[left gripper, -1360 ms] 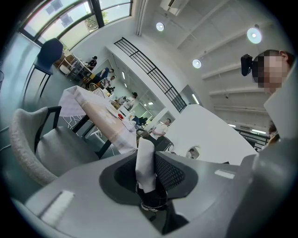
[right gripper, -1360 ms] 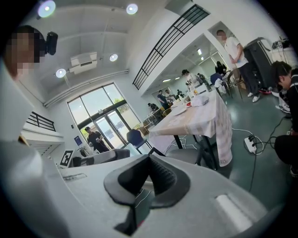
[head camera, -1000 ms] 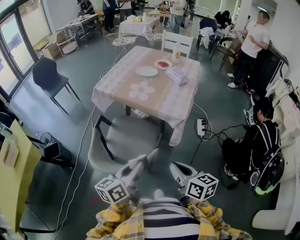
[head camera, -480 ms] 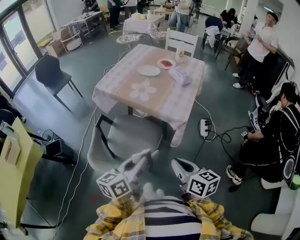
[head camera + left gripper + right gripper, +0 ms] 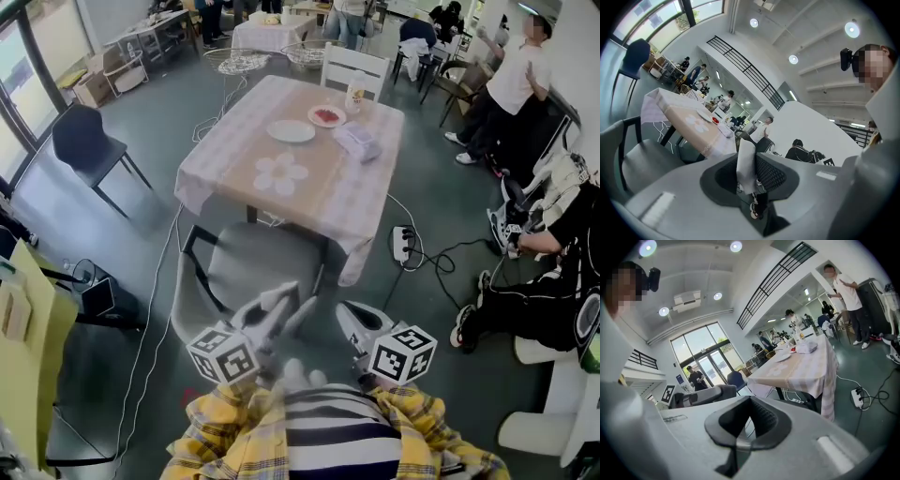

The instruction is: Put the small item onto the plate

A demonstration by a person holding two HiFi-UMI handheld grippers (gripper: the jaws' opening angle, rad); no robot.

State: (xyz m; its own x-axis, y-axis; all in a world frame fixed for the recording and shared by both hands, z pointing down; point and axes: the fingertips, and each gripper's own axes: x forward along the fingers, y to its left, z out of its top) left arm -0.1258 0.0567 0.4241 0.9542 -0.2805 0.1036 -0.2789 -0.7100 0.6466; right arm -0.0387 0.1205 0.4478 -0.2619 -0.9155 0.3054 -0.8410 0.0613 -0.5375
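Note:
A white plate (image 5: 292,131) lies on the far half of the cloth-covered table (image 5: 330,202), well ahead of me. My left gripper (image 5: 298,306) is held low by my chest, short of the grey chair, and is shut on a small white item (image 5: 746,166) that stands upright between its pads. In the left gripper view the plate (image 5: 704,115) shows far off on the table (image 5: 684,123). My right gripper (image 5: 345,315) hangs beside the left one with its jaws together and nothing in them. The right gripper view shows the plate (image 5: 783,357) in the distance.
A grey chair (image 5: 253,272) stands between me and the table. On the table are a dish with red contents (image 5: 326,116), a tissue pack (image 5: 357,142) and a bottle (image 5: 355,94). A power strip (image 5: 402,247) and cables lie on the floor. People are at the right.
Both grippers stay by my chest with the same hold. The head view has shifted slightly, and the people at the right have moved.

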